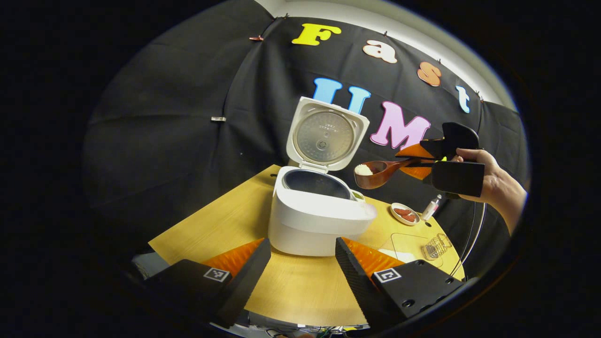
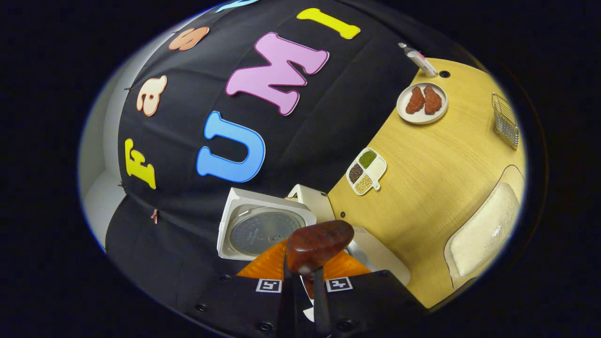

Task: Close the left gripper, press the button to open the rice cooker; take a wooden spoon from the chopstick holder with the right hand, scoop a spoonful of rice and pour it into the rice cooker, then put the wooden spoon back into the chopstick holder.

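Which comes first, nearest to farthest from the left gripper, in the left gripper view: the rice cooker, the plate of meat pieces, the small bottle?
1. Rice cooker: right ahead of the left gripper, lid up.
2. Plate of meat pieces: farther back on the right of the table.
3. Small bottle: just past the plate, at the table's far right edge; the gap between these two is small.

on the wooden table (image 2: 436, 155): a plate (image 2: 421, 103) with two reddish-brown pieces, perhaps meat, a divided dish of grains (image 2: 366, 171), a wire basket (image 2: 505, 120).
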{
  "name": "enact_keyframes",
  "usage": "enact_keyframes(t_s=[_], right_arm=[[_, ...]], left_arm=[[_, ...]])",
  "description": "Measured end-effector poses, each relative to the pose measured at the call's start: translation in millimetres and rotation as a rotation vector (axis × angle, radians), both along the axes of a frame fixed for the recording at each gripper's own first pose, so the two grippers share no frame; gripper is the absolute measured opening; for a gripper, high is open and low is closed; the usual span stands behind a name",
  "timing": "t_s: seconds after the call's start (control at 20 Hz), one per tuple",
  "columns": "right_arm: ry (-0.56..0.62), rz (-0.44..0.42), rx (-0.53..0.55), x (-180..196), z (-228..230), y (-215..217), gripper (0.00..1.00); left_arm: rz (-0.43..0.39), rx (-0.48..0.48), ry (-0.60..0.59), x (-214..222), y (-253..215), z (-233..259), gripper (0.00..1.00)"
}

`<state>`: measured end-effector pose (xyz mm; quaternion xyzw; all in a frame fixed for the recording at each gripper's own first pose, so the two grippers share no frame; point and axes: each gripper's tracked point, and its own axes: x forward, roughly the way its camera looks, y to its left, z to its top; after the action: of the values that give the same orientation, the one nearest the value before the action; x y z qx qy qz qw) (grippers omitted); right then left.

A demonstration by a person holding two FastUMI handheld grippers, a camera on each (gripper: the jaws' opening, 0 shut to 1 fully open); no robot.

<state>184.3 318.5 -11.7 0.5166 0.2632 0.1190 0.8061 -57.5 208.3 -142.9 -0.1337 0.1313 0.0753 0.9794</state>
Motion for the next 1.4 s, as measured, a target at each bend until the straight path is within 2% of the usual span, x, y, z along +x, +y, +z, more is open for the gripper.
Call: enact_keyframes(t_s=[0.15,0.35,0.65,0.9,1.15,1.4], right_arm=[[-0.034,0.030,-0.060,16,-4,34,0.19],[-0.124,0.066,-0.224,30,-14,68,0.19],[-0.182,0.108,-0.387,40,-40,100,0.19],[-0.286,0.167,-0.543,38,-45,121,0.19],[-0.367,0.269,-0.692,33,-55,147,0.19],[-0.499,0.319,-0.807,27,-42,165,0.19]], left_arm=[[0.034,-0.024,0.002,0,17,-4,0.95],[0.081,-0.020,-0.006,-3,48,-3,0.96],[0.155,-0.073,-0.025,-5,82,-4,0.95],[0.075,-0.024,-0.028,2,77,-6,0.95],[0.080,-0.049,-0.020,0,76,-15,0.96],[0.088,-0.062,0.000,-5,73,-23,0.95]])
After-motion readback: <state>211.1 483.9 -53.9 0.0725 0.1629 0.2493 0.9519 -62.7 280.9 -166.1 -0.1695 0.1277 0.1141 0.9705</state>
